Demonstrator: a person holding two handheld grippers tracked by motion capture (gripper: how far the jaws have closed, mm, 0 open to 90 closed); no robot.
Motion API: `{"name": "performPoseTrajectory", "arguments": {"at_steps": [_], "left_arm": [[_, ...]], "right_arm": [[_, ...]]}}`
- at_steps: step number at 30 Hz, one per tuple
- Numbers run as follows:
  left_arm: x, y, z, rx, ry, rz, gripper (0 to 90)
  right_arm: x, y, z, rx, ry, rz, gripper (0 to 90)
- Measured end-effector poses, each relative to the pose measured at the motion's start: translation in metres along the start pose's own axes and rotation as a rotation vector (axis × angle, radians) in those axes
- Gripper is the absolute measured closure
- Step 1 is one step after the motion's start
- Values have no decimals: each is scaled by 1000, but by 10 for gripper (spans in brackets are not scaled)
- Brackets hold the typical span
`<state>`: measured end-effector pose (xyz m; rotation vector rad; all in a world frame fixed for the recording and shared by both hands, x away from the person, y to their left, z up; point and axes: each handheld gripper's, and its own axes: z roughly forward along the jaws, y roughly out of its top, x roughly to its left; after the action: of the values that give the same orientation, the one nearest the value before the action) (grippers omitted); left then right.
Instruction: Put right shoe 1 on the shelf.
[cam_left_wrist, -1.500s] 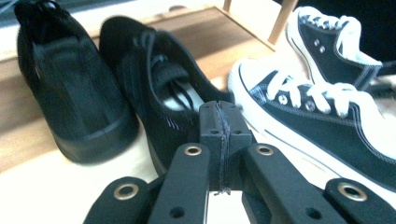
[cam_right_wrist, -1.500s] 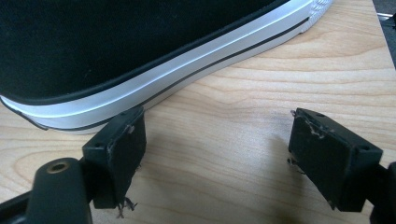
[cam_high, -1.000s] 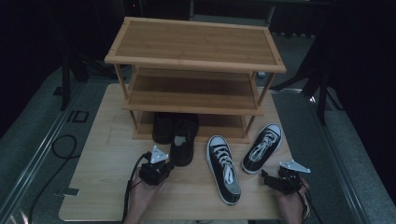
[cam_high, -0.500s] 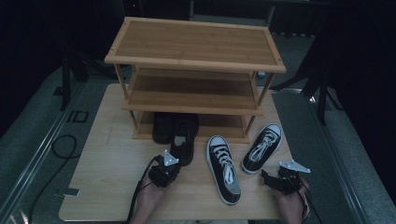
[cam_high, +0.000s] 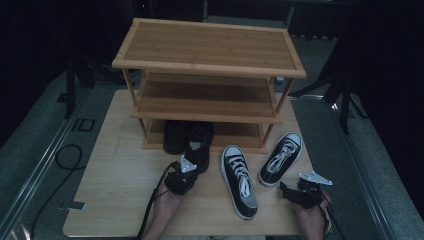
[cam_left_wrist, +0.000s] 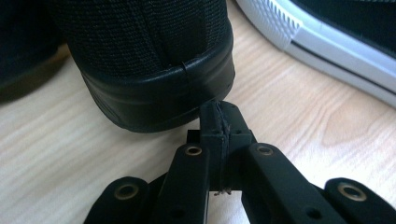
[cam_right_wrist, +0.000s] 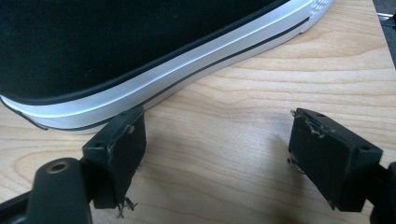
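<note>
1. Shoes are sitting on a wooden board (cam_high: 110, 200) in front of a three-tier rack (cam_high: 207, 65), which is filling the upper middle of the high view.
2. Two black shoes are standing side by side at the rack's bottom tier, just left of centre; the left black shoe (cam_high: 175, 136) is lying further in, and the right black shoe (cam_high: 199, 150) is sticking out toward the lower edge.
3. Two black-and-white sneakers are lying to the right: the near sneaker (cam_high: 240, 180) just right of centre, the far sneaker (cam_high: 281, 159) angled toward the upper right.
4. The left gripper (cam_high: 186, 176) is sitting left of centre in the lower part of the frame, in the person's left hand (cam_high: 167, 205), its tongs pressed together with nothing between them.
5. In the left gripper view, the closed tips (cam_left_wrist: 219, 116) are touching the black rubber heel (cam_left_wrist: 159, 93) of the right black shoe at mid-frame.
6. The right gripper (cam_high: 291, 192) is resting at lower right, in the right hand (cam_high: 312, 215), tongs spread wide and gripping nothing.
7. In the right gripper view, its left pad (cam_right_wrist: 119, 149) is sitting just beside a sneaker's white sole (cam_right_wrist: 154, 88); bare wood is lying between the pads.
</note>
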<state>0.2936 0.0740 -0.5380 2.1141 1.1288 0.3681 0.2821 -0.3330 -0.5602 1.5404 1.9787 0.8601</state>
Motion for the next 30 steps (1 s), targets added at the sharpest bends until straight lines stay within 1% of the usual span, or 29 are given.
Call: {"name": "performPoseTrajectory", "arguments": {"at_steps": [1,2,4,7,13,14,17,18,19,20,22,25,28,30], "left_arm": [[0,0,0,0,0,0,900],[-2,3,3,3,13,11,900],[-2,5,4,1,20,9,900],[2,10,7,-6,20,-21,900],[5,16,12,-12,28,-37,900],[7,17,13,-15,34,-42,900],[14,19,14,-19,51,-77,900],[17,20,15,-22,52,-89,900],[20,20,15,-28,39,-99,900],[21,21,15,-44,37,-97,900],[23,26,13,-53,41,-94,900],[24,31,16,-41,58,-76,900],[26,34,19,-50,55,-83,900],[28,36,23,-55,60,-85,900]], "right_arm": [[0,0,0,0,0,0,189],[0,0,0,0,0,0,189],[0,0,0,0,0,0,189],[0,0,0,0,1,-1,189],[0,0,0,0,1,-1,189],[0,0,0,0,1,-1,189],[0,0,0,0,1,-2,189],[0,0,0,0,2,-2,189],[0,0,0,0,2,-2,189],[0,0,0,0,2,-2,189],[0,0,0,0,2,-2,189],[0,0,0,-1,2,-1,189],[0,0,0,-1,2,-1,189],[0,0,0,-1,2,-2,189]]}}
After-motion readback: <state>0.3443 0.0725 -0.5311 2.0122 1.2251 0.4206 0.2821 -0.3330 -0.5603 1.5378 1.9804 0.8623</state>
